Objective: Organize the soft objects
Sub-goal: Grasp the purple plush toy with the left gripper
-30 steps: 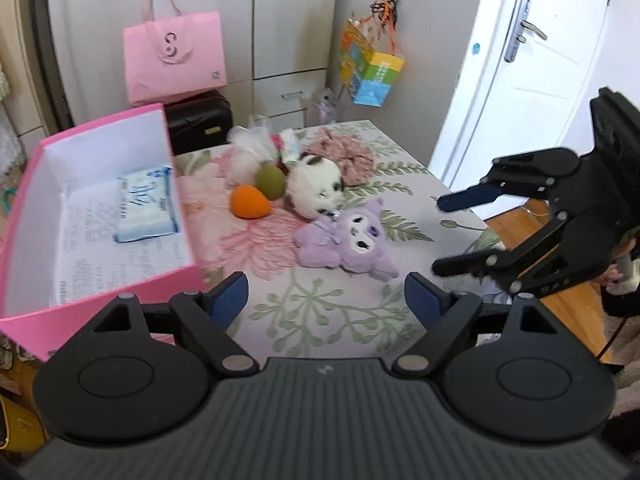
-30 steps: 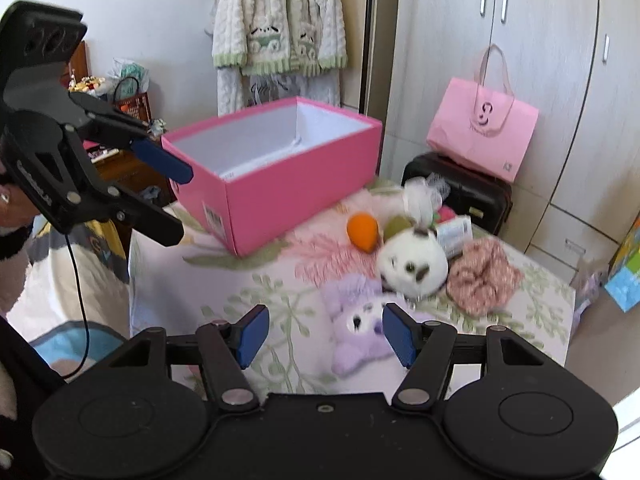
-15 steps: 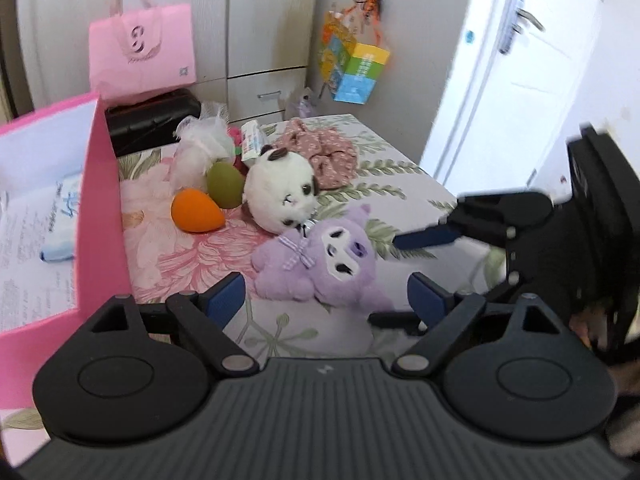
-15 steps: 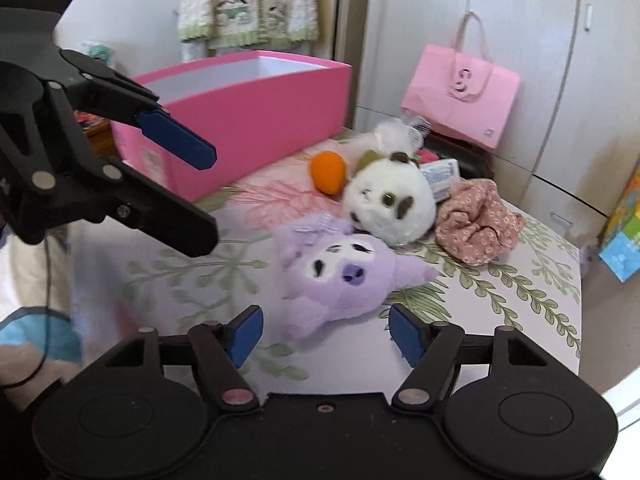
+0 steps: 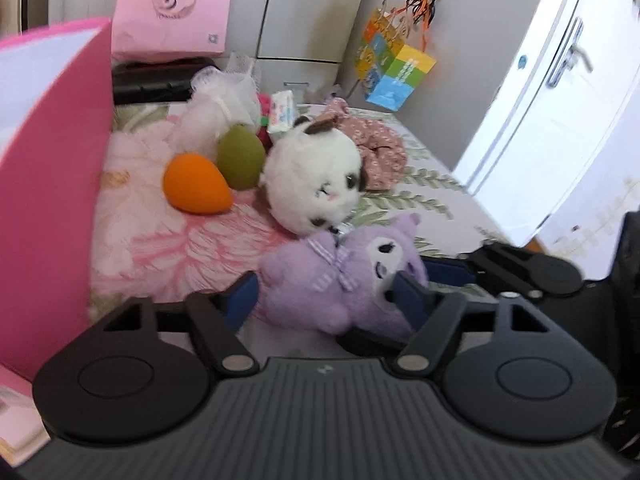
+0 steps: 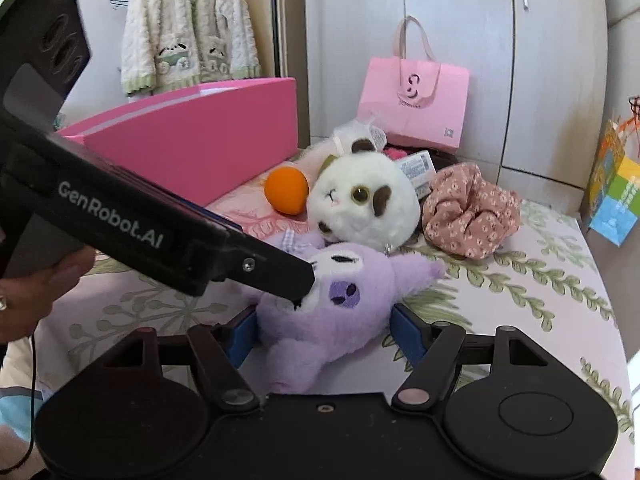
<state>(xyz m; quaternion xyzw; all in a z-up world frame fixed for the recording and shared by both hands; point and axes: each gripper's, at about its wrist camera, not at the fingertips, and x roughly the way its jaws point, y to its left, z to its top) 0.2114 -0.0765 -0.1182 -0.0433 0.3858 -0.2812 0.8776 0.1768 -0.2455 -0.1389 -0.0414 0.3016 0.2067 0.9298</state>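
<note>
A purple plush toy (image 5: pixel 344 280) lies on the floral table, also in the right wrist view (image 6: pixel 336 312). My left gripper (image 5: pixel 326 296) is open with its blue pads on either side of the toy. My right gripper (image 6: pixel 324 330) is open around the toy from the other side. The left gripper's finger (image 6: pixel 280 272) touches the toy's face. Behind lie a white round cat plush (image 5: pixel 316 184), an orange sponge (image 5: pixel 196 184), a green sponge (image 5: pixel 240 158) and a pink floral scrunchie (image 6: pixel 472 216). The pink box (image 6: pixel 192 152) stands to the left.
A white mesh puff (image 5: pixel 224 108) and a small tissue pack (image 5: pixel 282 112) lie at the table's back. A pink paper bag (image 6: pixel 414 104) and a black case stand behind, by the wardrobe. A colourful bag (image 5: pixel 394 68) hangs on the wall. A white door (image 5: pixel 560 92) is at right.
Both grippers have moved in toward the purple plush from opposite sides and now straddle it. One second ago they were well back from the table's toys.
</note>
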